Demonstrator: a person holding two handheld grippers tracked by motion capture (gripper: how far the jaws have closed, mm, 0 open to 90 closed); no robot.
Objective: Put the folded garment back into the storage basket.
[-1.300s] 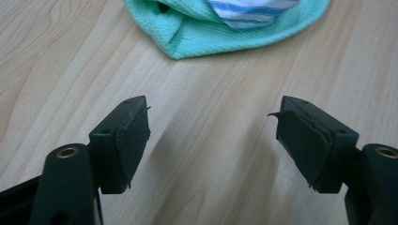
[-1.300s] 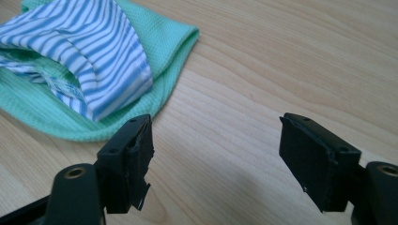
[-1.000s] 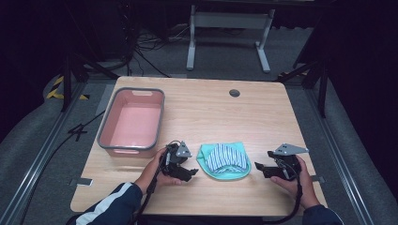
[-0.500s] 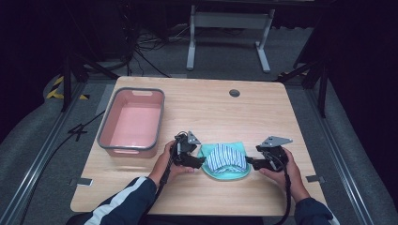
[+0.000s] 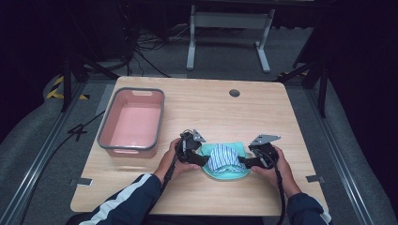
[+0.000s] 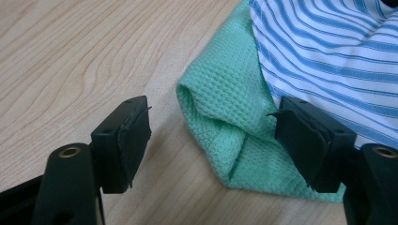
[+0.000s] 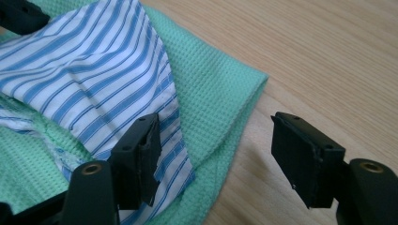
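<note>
A blue-and-white striped cloth (image 5: 224, 155) lies bunched on a folded green waffle cloth (image 5: 220, 172) near the table's front edge. My left gripper (image 5: 202, 158) is at the pile's left side, held low. In the left gripper view its jaws (image 6: 213, 129) stand open around the green cloth's folded corner (image 6: 220, 98), with the striped cloth (image 6: 328, 51) beyond. My right gripper (image 5: 243, 161) is at the pile's right side. Its jaws (image 7: 216, 140) have just been closing a little and still stand open, pads not pressing. The green edge (image 7: 211, 79) and a flap of striped cloth (image 7: 94, 61) lie between them.
A pink bin (image 5: 126, 151) with a grey rim stands on the left of the wooden table (image 5: 211, 112). A round cable hole (image 5: 234, 93) sits near the far edge. Bare wood lies behind and to the right of the cloths.
Both hands have moved inward from either side of the cloth pile. The grippers now sit right against its left and right edges, and the cloths themselves have not shifted.
</note>
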